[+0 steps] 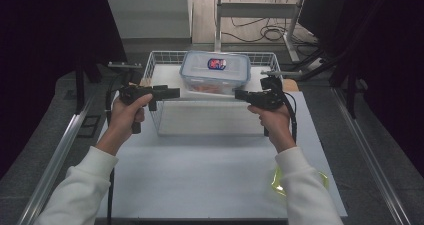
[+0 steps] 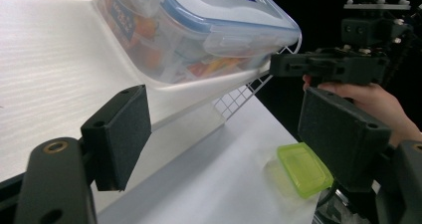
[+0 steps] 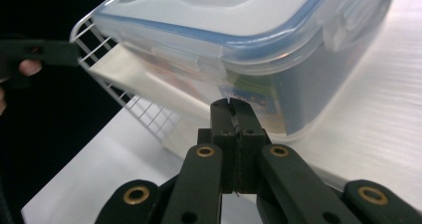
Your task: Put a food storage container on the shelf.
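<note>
Closest in, a lime-green lid (image 1: 280, 182) lies flat on the white tabletop (image 1: 200, 170) by the right sleeve. Further out, the left gripper (image 1: 172, 92) is wide open with nothing between its pads, and the right gripper (image 1: 239, 94) is squeezed fully shut on nothing. Between them, the clear container (image 1: 215, 72) sits tilted in a white wire basket (image 1: 155, 65), long axis running left to right, blue-rimmed lid with a red-blue sticker. Beyond that are grey floor and cables.
</note>
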`<control>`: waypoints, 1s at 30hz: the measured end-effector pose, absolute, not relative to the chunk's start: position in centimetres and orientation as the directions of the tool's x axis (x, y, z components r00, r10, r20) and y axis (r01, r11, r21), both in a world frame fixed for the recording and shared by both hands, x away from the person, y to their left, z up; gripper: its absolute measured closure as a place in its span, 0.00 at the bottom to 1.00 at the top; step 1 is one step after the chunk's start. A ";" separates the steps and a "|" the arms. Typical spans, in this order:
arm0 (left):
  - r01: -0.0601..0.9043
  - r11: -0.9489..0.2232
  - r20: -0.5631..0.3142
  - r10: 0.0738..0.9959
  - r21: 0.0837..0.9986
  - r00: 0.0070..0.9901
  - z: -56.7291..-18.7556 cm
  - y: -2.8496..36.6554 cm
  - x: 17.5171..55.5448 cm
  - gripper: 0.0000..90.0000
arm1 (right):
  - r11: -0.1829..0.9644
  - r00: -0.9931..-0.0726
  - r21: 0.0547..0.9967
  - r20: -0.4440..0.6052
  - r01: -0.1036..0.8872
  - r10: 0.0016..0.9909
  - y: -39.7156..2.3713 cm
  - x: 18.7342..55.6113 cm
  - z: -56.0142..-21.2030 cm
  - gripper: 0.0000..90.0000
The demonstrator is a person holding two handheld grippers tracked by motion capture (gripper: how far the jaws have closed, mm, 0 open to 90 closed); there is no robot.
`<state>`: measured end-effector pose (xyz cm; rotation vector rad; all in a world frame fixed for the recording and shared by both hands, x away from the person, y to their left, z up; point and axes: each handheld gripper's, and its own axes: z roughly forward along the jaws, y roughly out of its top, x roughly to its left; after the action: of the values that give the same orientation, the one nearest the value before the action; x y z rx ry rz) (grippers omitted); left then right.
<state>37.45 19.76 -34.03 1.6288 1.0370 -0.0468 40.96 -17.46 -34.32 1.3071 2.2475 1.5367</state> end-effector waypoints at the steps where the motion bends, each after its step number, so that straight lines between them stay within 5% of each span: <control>1: 0.635 0.037 -0.530 0.590 0.771 0.609 -34.0 19.8 37.5 0.22 | 0.111 -0.619 0.807 0.349 0.580 0.703 -17.5 41.0 -34.3 0.99; 30: 0.629 0.021 -0.515 0.595 0.777 0.617 -34.9 19.9 36.0 0.22 | 0.059 -0.607 0.823 0.367 0.565 0.705 -18.2 40.9 -34.6 0.99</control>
<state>35.97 19.95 -34.90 1.6450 1.0287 -0.0350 40.89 -18.19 -34.60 1.3218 2.1851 1.5919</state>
